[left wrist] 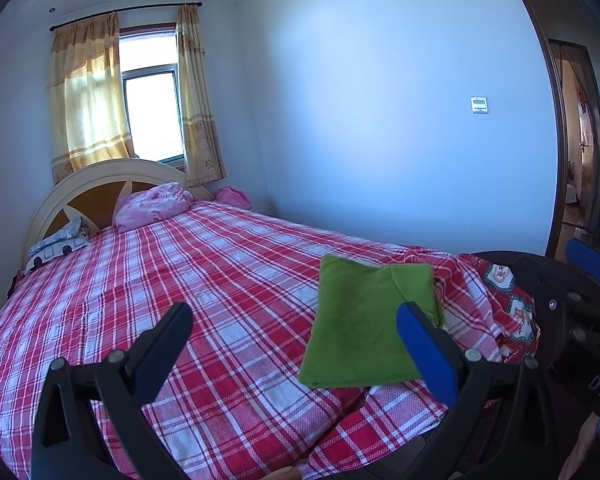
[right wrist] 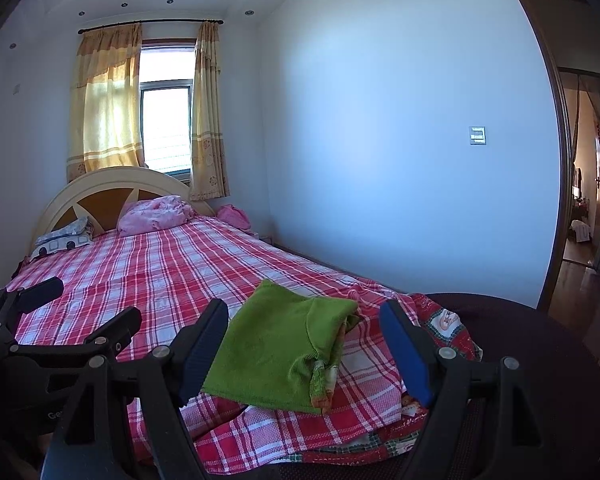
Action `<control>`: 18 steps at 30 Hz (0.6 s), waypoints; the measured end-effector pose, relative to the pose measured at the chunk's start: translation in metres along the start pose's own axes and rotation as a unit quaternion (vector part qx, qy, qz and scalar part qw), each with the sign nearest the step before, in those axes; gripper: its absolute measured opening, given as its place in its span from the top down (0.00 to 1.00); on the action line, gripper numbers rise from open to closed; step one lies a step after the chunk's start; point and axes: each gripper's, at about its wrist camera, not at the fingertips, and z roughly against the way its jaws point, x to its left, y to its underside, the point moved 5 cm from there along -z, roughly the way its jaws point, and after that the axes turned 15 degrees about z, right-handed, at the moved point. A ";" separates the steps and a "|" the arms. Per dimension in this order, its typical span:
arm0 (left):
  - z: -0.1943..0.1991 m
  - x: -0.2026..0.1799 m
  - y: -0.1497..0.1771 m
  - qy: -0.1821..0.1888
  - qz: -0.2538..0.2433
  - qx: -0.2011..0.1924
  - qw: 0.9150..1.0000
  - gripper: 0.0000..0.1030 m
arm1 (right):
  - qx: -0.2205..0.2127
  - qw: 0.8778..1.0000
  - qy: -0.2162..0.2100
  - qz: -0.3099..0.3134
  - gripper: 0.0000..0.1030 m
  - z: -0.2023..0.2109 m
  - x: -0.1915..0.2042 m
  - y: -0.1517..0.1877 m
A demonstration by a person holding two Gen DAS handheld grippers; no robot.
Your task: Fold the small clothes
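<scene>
A small green garment (left wrist: 360, 328) lies folded on the red plaid bed sheet (left wrist: 204, 280) near the bed's foot corner. In the right wrist view the garment (right wrist: 276, 344) shows a doubled-over right side with a patterned hem at its front edge. My left gripper (left wrist: 296, 320) is open and empty, held above the sheet with the garment just inside its right finger. My right gripper (right wrist: 304, 328) is open and empty, held above the garment, which lies between its fingers. The left gripper (right wrist: 84, 312) also shows at the left of the right wrist view.
Pink bedding (left wrist: 152, 204) and a patterned pillow (left wrist: 58, 246) lie by the headboard (left wrist: 96, 188). A red patterned quilt edge (right wrist: 444, 328) hangs at the bed's foot corner. A wall runs along the bed's right side, with an open doorway (right wrist: 580, 200) at far right.
</scene>
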 end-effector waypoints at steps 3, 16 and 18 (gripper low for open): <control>0.000 0.000 0.000 0.000 -0.001 -0.001 1.000 0.00 | 0.000 1.000 0.000 0.001 0.23 0.000 0.000 0.000; -0.001 0.001 -0.001 0.003 -0.002 0.001 1.000 0.00 | 0.003 1.000 0.002 -0.001 0.23 0.001 0.002 0.001; -0.002 0.001 0.000 0.003 -0.002 0.005 1.000 0.00 | 0.004 1.000 0.002 -0.001 0.23 0.002 0.003 0.001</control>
